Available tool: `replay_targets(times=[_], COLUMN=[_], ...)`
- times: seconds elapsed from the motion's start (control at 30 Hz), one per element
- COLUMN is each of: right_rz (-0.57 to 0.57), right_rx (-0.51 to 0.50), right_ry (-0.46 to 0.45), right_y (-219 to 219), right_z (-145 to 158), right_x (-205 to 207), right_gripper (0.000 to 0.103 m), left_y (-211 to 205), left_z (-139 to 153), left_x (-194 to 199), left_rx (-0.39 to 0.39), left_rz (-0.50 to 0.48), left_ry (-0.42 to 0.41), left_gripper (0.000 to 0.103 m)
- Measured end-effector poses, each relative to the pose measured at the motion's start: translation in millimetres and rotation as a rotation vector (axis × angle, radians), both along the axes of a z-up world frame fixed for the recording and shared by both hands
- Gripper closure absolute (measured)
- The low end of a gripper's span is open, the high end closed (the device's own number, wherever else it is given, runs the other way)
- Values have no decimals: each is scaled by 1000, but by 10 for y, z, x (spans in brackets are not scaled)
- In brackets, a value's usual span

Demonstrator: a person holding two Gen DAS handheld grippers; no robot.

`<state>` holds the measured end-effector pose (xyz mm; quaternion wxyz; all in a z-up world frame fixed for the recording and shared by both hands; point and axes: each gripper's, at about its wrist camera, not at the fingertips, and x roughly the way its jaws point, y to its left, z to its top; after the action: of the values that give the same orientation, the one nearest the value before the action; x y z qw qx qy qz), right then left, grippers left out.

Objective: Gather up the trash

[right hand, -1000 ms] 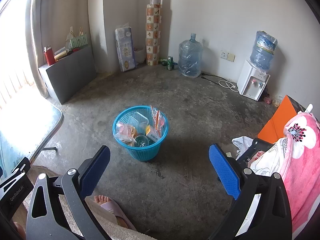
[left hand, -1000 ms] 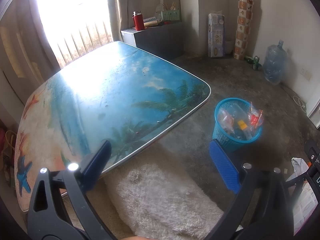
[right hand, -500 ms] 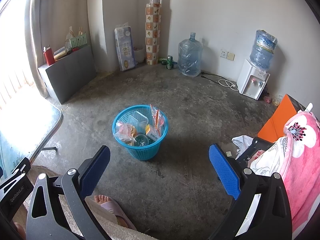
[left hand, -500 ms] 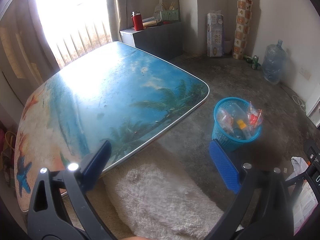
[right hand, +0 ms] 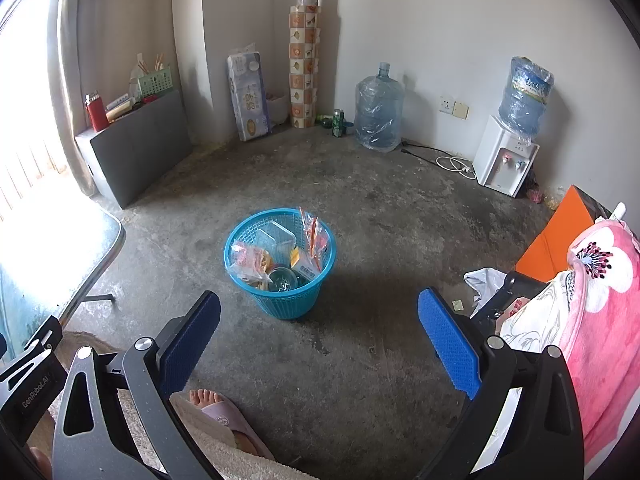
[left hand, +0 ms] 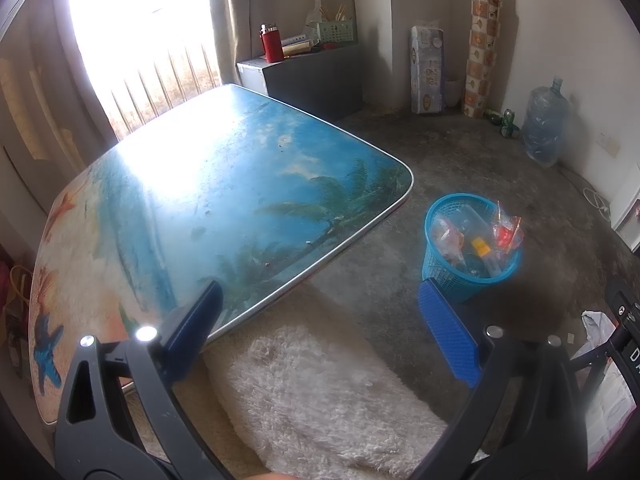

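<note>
Above floor, both tools (left hand: 320, 328) (right hand: 320, 340) wide, empty

We are seeing a glossy printed table (left hand: 240, 184) with a metal rim, a blue plastic mesh basket (right hand: 280, 300), crinkly clear wrappers (right hand: 248, 260), rough matt concrete floor (right hand: 380, 220) and a fluffy rug (left hand: 320, 392).

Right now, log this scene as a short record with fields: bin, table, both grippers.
bin: blue basket on the concrete floor, holding wrappers and a clear plastic box
table: beach-print top, no trash visible on it
left gripper: open, holding nothing, over a fluffy rug
right gripper: open, holding nothing, pointed at the basket
nearby: a person's foot in a slipper
</note>
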<state>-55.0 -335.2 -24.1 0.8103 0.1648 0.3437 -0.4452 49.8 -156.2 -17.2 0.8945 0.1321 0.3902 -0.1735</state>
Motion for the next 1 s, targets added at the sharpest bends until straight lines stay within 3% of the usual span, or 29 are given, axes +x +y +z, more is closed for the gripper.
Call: replay_targets(times=[1.0], right_rz=[-3], right_rx=[2], right_ry=[-3], right_y=[-6], right_z=[-1], right_x=[-25], right_gripper=[7], left_y=[-28], left_z=[11], left_x=[-41], left_rx=[-3], left_rz=[-6], left_ry=[-4], left_gripper=[9])
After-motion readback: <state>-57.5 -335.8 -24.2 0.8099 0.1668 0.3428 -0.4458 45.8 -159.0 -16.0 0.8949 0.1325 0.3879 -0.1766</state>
